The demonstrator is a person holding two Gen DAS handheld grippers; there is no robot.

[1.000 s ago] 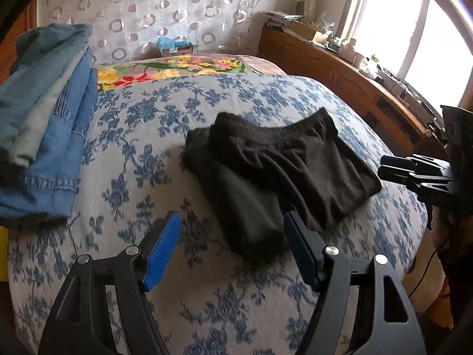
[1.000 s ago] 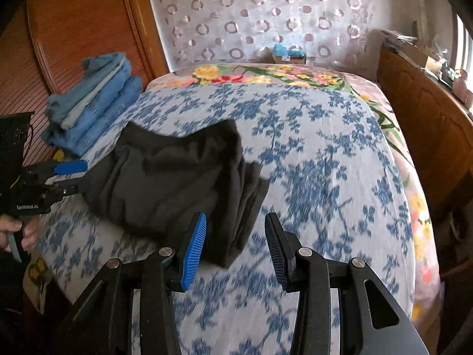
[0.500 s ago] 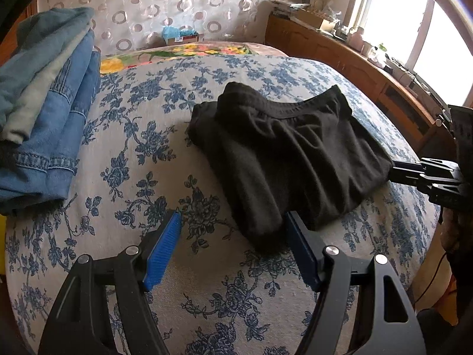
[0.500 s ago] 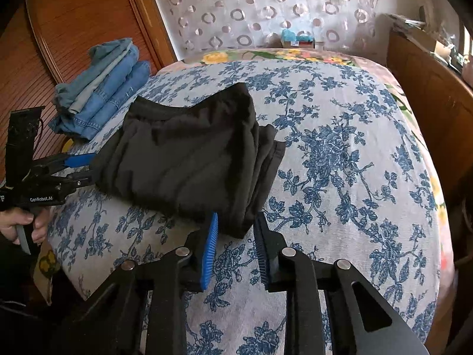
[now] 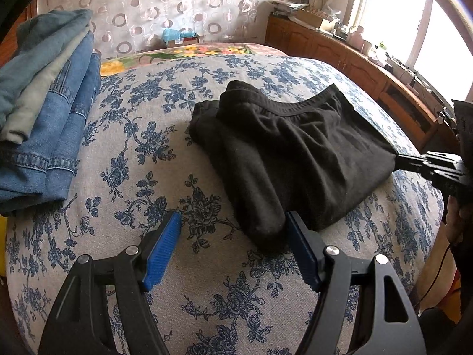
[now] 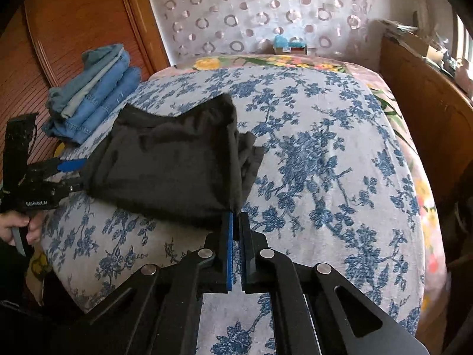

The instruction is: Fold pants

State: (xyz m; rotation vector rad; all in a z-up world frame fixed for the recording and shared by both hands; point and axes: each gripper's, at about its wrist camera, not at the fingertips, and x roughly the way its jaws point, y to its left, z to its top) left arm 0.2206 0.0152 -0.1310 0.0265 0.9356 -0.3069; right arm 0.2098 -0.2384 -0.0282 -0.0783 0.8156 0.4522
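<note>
Blown-out daylight from the window (image 5: pixel 443 44), fisheye-bent edges.

There are two cameras, and each one sits on a gripper and looks forward and down along its fingers at the bed (image 5: pixel 124 153). The left camera is close over the near edge of the bed. It faces across toward the window (image 5: pixel 393 14). The right camera is close over the near edge too, and it faces toward the wooden wall (image 6: pixel 74 23). Both see the black pants (image 5: pixel 295 153), the pile of jeans (image 5: pixel 44 112) and the curtain (image 6: pixel 266 9). Each camera also sees the other gripper at the side of its picture.
</note>
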